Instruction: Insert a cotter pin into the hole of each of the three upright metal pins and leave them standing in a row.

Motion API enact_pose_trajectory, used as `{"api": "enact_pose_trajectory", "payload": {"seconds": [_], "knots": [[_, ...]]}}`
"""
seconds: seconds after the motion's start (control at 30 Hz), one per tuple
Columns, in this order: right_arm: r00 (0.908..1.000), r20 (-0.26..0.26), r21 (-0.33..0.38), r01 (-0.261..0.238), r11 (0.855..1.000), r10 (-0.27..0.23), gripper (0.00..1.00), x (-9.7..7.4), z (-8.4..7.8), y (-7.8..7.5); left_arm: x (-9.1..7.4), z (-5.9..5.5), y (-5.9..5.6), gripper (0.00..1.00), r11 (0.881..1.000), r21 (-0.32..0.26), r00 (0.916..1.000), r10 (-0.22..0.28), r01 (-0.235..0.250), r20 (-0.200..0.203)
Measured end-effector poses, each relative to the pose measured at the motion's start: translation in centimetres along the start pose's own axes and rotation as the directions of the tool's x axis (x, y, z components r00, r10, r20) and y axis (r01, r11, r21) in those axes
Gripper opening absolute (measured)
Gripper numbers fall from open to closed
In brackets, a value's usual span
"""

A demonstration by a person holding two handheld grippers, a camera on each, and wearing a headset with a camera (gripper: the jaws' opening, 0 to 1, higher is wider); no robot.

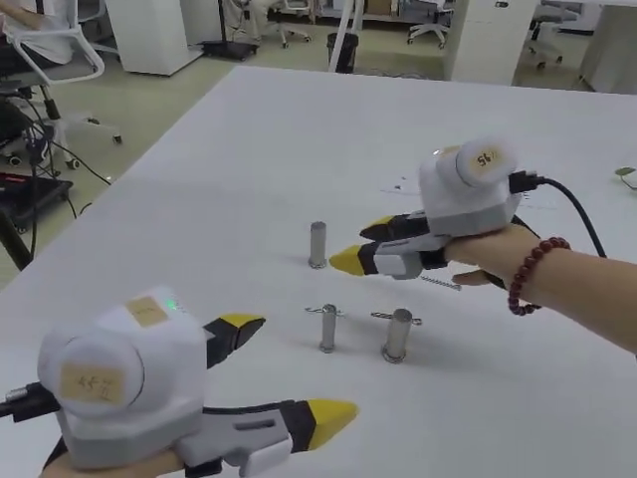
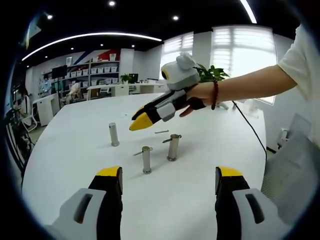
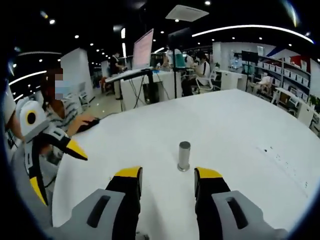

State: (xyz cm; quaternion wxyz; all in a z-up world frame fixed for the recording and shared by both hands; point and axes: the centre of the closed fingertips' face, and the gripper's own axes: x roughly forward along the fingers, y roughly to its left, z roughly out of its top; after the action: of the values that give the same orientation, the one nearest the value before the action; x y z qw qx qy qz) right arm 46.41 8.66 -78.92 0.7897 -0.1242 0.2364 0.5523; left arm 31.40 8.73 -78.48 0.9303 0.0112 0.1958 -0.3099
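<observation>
Three upright metal pins stand on the white table [image 1: 239, 159]. The far pin [image 1: 318, 244] [image 2: 114, 134] [image 3: 184, 155] has no cotter pin in it. The two nearer pins [image 1: 328, 327] [image 1: 398, 334] [image 2: 146, 159] [image 2: 173, 146] each carry a cotter pin through the top. A loose cotter pin [image 1: 439, 283] [image 2: 161, 132] lies flat on the table under the right hand. My right gripper [image 1: 363, 242] [image 2: 141, 121] [image 3: 169, 174] hovers open just right of the bare pin, holding nothing. My left gripper [image 1: 287, 368] [image 2: 168, 172] [image 3: 55, 170] is open near the front edge, short of the two nearer pins.
A black cable [image 1: 569, 202] trails from the right gripper across the table to the right. The table's left edge [image 1: 119, 179] drops to a floor with office chairs [image 1: 45, 60] and wires. White cabinets [image 1: 154, 35] stand beyond the far edge.
</observation>
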Motion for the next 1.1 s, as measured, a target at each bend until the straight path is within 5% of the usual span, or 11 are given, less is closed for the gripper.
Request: {"api": "enact_pose_trajectory", "payload": {"seconds": [0.6, 1.1], "knots": [[0.9924, 0.118, 0.039, 0.031, 0.999, -0.035, 0.40, 4.7, 1.3, -2.9, 0.0, -0.2, 0.4, 0.74, 1.000, -0.002, 1.0000, 0.009, -0.009, 0.002], [0.9905, 0.132, 0.032, 0.036, 0.999, -0.040, 0.23, 7.1, 1.0, -3.4, -0.2, -0.4, 0.8, 0.69, 1.000, -0.011, 0.9999, 0.017, -0.017, 0.004]]}}
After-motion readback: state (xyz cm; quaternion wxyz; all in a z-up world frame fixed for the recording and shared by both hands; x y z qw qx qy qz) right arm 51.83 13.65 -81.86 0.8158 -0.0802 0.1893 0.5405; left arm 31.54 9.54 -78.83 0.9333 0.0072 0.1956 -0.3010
